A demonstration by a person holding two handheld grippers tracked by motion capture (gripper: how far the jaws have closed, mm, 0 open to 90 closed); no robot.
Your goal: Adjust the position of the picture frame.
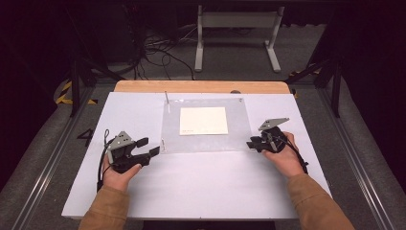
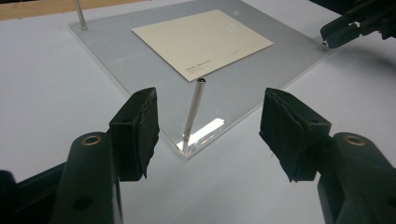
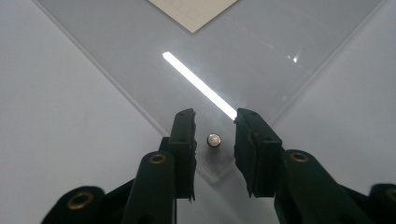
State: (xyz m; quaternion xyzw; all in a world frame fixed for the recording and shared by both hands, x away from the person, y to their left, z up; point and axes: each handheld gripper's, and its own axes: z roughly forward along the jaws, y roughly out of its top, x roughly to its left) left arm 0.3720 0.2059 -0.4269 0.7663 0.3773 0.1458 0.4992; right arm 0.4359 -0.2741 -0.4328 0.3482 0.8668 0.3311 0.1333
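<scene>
White board covers the table in a dark room, with a wooden edge showing at the far side and cables on the floor beyond. Near the middle of the board lies a clear acrylic plate with a cream card on or under it. Thin metal pins stand at the plate's corners: one upright at the far left corner, one at the near left corner.

The left gripper sits just beside the near left corner, its jaws open and well apart, with the near left pin standing between them but touched by neither pad. The right gripper is at the near right corner; its jaws stand on either side of a small round metal stud there, with a gap visible on each side, so they are open and not pressing on it.

The plate looks stiff, smooth and probably light to moderate in weight. Its glossy faces are likely slippery and easy to scratch, and the edge is thin, so a pinch on the bare sheet may slide. The pins look slender and hard; the rubbery pads should grip them well, but a sideways pull could tilt or loosen one. The safer hold seems to be low on the pin, close to the plate, or squarely on the stud, with the squeeze kept gentle. The card is thin and would shift easily if the plate tips.
</scene>
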